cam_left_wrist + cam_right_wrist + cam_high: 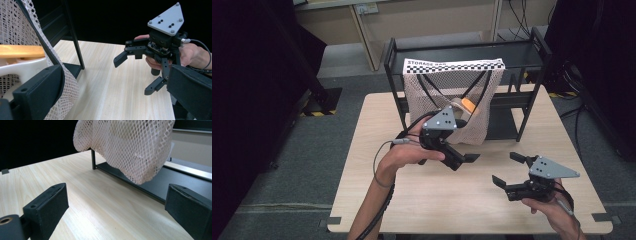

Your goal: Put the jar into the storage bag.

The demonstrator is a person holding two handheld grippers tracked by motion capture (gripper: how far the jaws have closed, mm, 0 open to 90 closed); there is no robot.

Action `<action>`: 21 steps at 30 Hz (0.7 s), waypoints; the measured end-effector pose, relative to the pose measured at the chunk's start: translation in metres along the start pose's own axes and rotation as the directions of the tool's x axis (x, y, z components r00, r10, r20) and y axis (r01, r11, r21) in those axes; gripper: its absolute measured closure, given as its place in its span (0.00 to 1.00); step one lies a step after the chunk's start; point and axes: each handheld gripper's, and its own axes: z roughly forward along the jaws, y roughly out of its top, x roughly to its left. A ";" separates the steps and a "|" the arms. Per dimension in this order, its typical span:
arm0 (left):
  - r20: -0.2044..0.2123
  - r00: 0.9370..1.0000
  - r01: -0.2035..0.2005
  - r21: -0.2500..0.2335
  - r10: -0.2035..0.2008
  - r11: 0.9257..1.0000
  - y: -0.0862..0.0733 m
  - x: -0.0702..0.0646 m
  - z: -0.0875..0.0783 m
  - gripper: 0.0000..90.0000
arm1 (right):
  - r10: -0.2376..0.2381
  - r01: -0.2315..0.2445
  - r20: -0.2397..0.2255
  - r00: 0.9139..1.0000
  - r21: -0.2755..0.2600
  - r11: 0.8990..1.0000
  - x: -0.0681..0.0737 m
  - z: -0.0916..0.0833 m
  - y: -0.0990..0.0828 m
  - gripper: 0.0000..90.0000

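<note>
Pink net bag (452,100) made of soft stringy mesh hangs from the black metal shelf rack (392,75) at the back of the pale wooden table (377,200). A white strip with black checks runs along its top. Inside it sit a white curved thing and an orange stick-shaped thing (468,104); I cannot tell what they are.

On the left, the left gripper (462,159) is right beside the lower part of the bag. Its two black jaws stand wide open and hold nothing. In the left gripper view one jaw looks to be close against the net (70,87), maybe touching it.

On the right, the right gripper (508,171) floats low over the bare table, well apart from the bag. Its jaws are wide open too, and empty.

I think the job is about working with the bag, and this is the reaching step. Next, the left gripper would need to close gently on the net, because it is floppy and stretchy and could slip.
</note>
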 end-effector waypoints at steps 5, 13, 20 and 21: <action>-0.002 1.000 0.000 -0.001 0.000 1.000 0.000 0.000 0.000 0.00 | 0.007 -0.007 0.006 1.000 0.009 1.000 -0.001 -0.004 -0.006 0.06; -0.002 1.000 0.001 -0.003 -0.001 1.000 -0.001 0.000 0.000 0.00 | 0.015 -0.016 0.008 1.000 0.025 1.000 0.000 -0.007 -0.015 0.06; -0.002 1.000 0.001 -0.002 -0.001 1.000 -0.001 0.000 0.000 0.00 | 0.025 -0.025 0.015 1.000 0.036 0.999 -0.001 -0.011 -0.023 0.06; -0.002 1.000 0.000 -0.002 0.000 1.000 -0.001 0.000 0.000 0.00 | 0.026 -0.027 0.015 1.000 0.038 0.999 -0.001 -0.011 -0.024 0.06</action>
